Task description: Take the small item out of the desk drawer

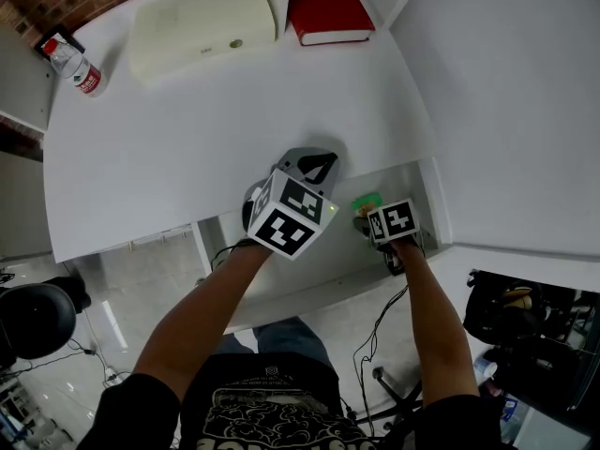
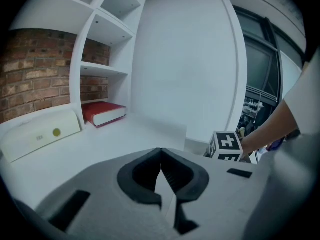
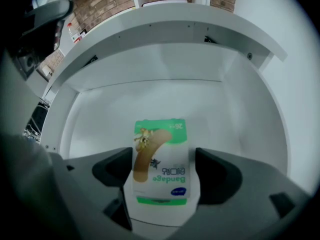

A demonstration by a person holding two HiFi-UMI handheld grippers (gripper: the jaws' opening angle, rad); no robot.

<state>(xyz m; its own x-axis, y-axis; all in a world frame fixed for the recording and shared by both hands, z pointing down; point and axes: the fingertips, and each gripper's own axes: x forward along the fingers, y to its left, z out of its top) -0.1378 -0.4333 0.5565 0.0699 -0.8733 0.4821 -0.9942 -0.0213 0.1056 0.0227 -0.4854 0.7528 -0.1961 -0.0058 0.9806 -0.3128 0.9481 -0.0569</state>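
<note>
Head view looks steeply down on a white desk (image 1: 234, 129). Its drawer (image 1: 424, 187) is pulled out at the near edge. At the back of the desk top lie a cream case (image 1: 202, 22) and a red book (image 1: 323, 7), and a water bottle (image 1: 80, 71) lies at the far left corner, all well apart from the drawer. The left gripper (image 1: 319, 162) rests over the desk's front edge, just beside the drawer's left end; its jaws are closed together with nothing in them.

The right gripper (image 3: 162, 156) points almost straight down into the drawer, and in the head view its marker cube (image 1: 392, 221) covers most of what lies below, leaving only a green corner showing.

In the right gripper view the bandage box (image 3: 160, 139) lies flat on the drawer floor, near the front. The desk top overhangs the drawer's far wall. The box's long axis runs away from the gripper towards that wall, along the gap between the jaws. Its print reads upside down, with a green band at each end. The right jaws stand wide apart, one along each long edge. The left pad (image 3: 117, 166) is at the box's edge and the right pad (image 3: 215, 174) is a sliver off, so the box is not gripped.
</note>
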